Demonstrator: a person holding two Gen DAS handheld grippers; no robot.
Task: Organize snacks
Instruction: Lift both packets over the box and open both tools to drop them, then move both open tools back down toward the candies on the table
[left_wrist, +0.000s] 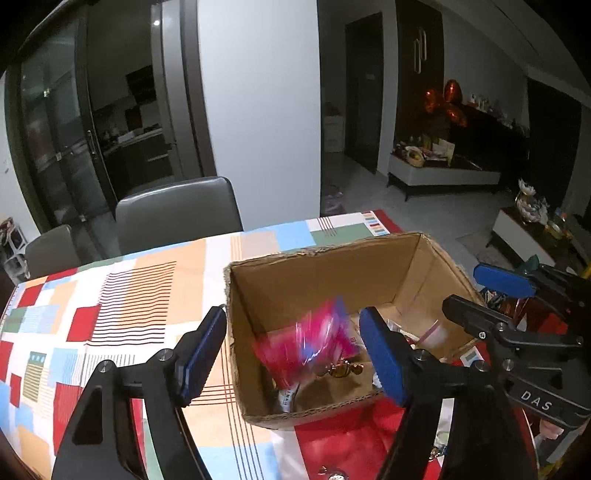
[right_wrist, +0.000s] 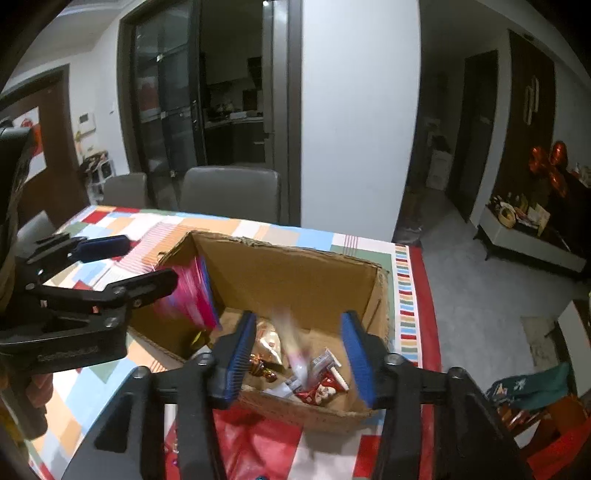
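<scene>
Both grippers over the cardboard box (left_wrist: 314, 280) on the table (left_wrist: 147, 295): left gripper (left_wrist: 295, 354) and right gripper (right_wrist: 301, 360), fingers apart, empty; blurred pink packet (left_wrist: 306, 343) and pale packet (right_wrist: 291, 339) inside the box.

Home dining room: clothed table (left_wrist: 155, 295), chairs (left_wrist: 177, 210), kitchen doors (right_wrist: 166, 92).

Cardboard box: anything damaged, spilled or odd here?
The cardboard box has a ragged, torn top rim and no flaps. Two items are motion-blurred as if dropping in: a pink packet between the left hand-held gripper pads, and a pale packet between the right hand-held gripper pads. Nothing spilled outside.
</scene>
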